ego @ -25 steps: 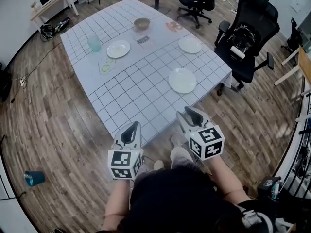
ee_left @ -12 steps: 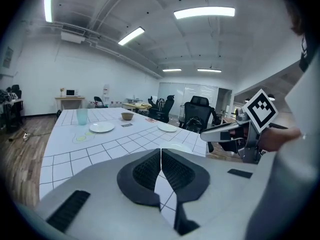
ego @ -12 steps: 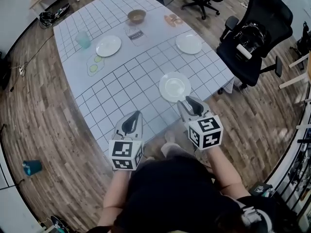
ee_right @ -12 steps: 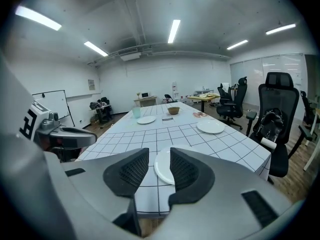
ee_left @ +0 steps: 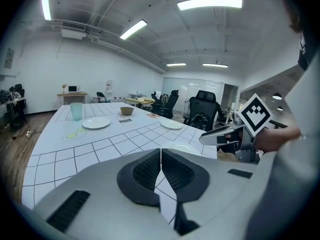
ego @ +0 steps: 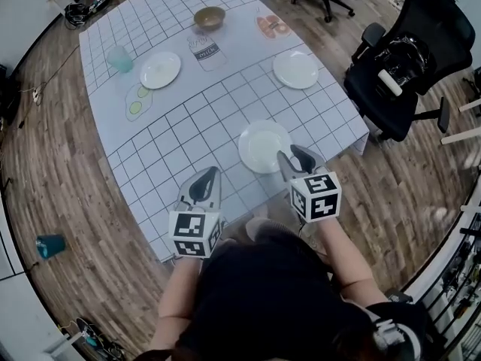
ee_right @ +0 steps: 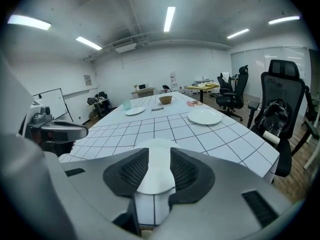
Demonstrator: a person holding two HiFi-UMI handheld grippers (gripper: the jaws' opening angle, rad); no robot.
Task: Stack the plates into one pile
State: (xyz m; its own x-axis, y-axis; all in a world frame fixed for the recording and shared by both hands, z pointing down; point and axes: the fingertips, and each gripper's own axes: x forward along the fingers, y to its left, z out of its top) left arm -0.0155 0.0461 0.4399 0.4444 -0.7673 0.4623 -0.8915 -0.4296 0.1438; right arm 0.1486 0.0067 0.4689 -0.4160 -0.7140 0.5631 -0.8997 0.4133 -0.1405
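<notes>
Three round white ceramic plates on the white grid-marked bench:
- nearest plate, at the bench's front edge
- right plate and left plate, both beyond the nearest plate and well apart

Right gripper: just beside the nearest plate, fingers apart, holding nothing.

Left gripper: left of the nearest plate, fingers closed together, holding nothing.

head view: steeply down over table | gripper views: low, facing across it | shared: near plate
</notes>
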